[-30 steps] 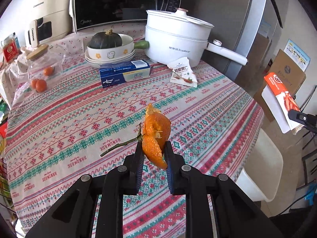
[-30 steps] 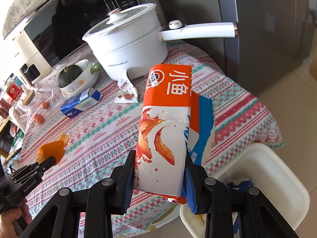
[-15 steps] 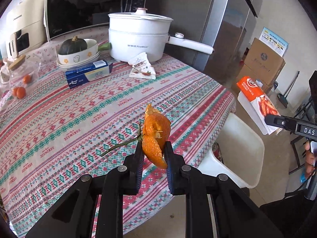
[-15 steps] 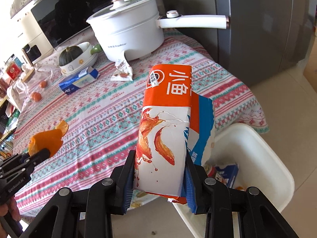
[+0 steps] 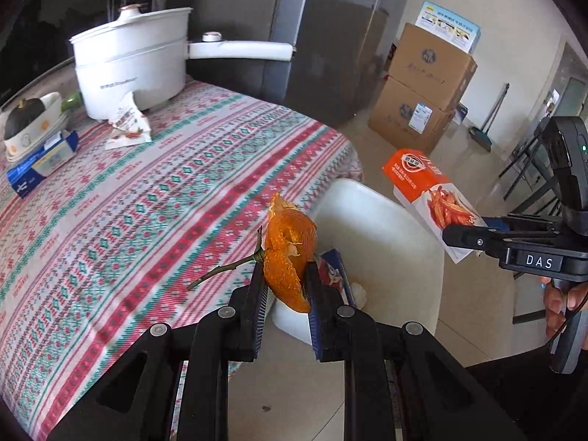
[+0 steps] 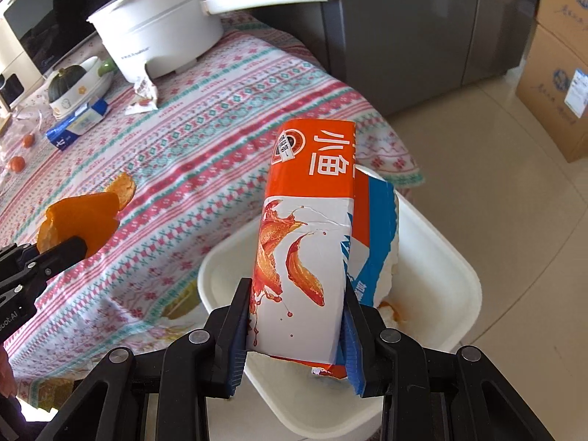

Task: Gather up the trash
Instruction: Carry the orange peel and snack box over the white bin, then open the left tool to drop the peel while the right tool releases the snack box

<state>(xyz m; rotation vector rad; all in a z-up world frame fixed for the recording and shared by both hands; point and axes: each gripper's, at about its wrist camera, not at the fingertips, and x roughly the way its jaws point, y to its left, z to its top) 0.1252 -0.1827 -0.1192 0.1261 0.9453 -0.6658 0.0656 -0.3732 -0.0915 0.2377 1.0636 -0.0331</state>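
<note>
Left gripper (image 5: pixel 286 286) clamps orange peel (image 5: pixel 288 253) upright, right gripper (image 6: pixel 294 316) clamps snack box (image 6: pixel 308 242) upright.

Both hand-held grippers are matte black: the left hand-held gripper (image 5: pixel 286 286) has ridged blue-edged pads and silver screws; the right hand-held gripper (image 6: pixel 296 327) matches (handle lettered "DAS"), bare fingers (image 5: pixel 560 299) wrapping it.
</note>
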